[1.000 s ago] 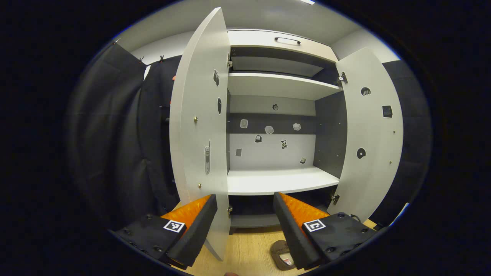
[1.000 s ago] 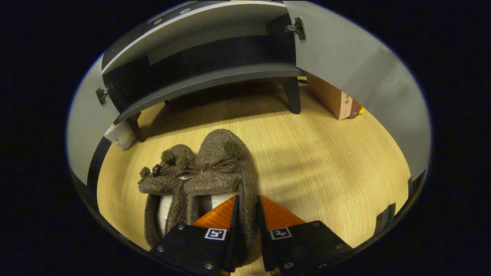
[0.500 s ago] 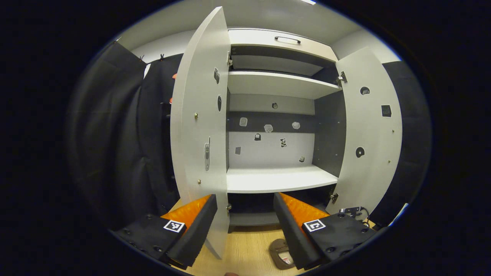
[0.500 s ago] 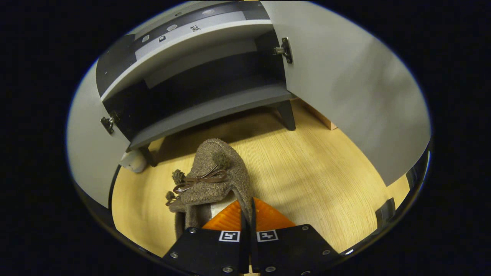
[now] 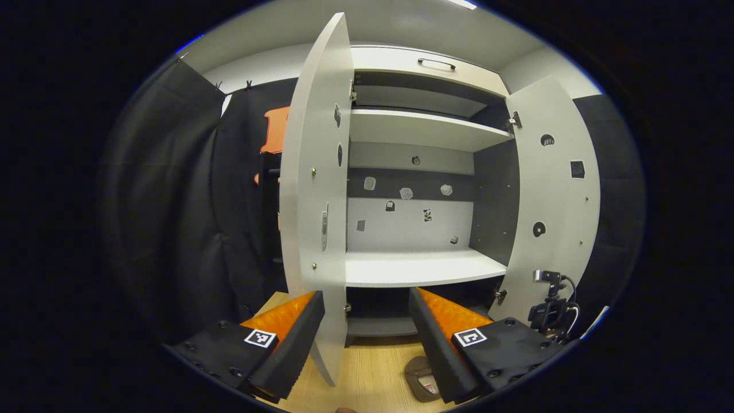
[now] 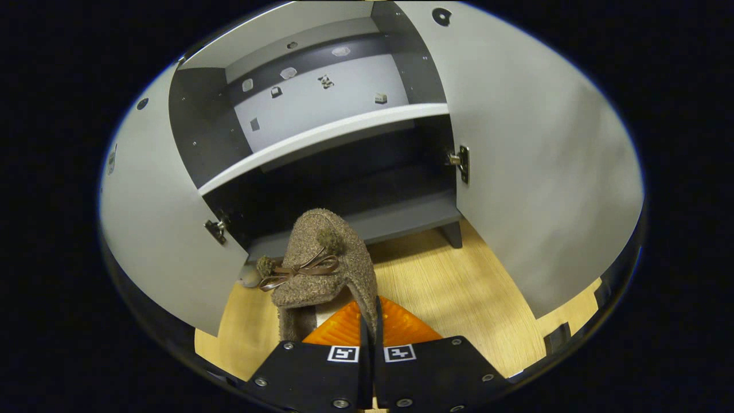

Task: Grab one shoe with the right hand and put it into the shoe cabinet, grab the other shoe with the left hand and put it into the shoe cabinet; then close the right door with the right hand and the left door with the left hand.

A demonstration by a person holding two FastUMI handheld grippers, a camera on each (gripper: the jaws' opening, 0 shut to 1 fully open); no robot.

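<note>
Shoe [image 6: 321, 264]: brown fuzzy slipper with bow, lifted off the floor [image 6: 459, 298], in front of the cabinet's [image 6: 321, 137] bottom compartment.
Right gripper [image 6: 370, 321]: clamped on the slipper's side wall.
Left gripper [image 5: 367, 312]: fingers spread, empty.
Second shoe [image 5: 421, 378]: on the floor.
Doors: both open.

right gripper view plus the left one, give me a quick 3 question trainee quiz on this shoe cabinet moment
1. True or false: the right gripper is shut on the brown slipper.
2. The left gripper is: A open and holding nothing, B shut on a shoe, C pressing a door.
3. Fill in: both doors of the shoe cabinet stand ____.

Key: 1 true; 2 A; 3 open.
</note>
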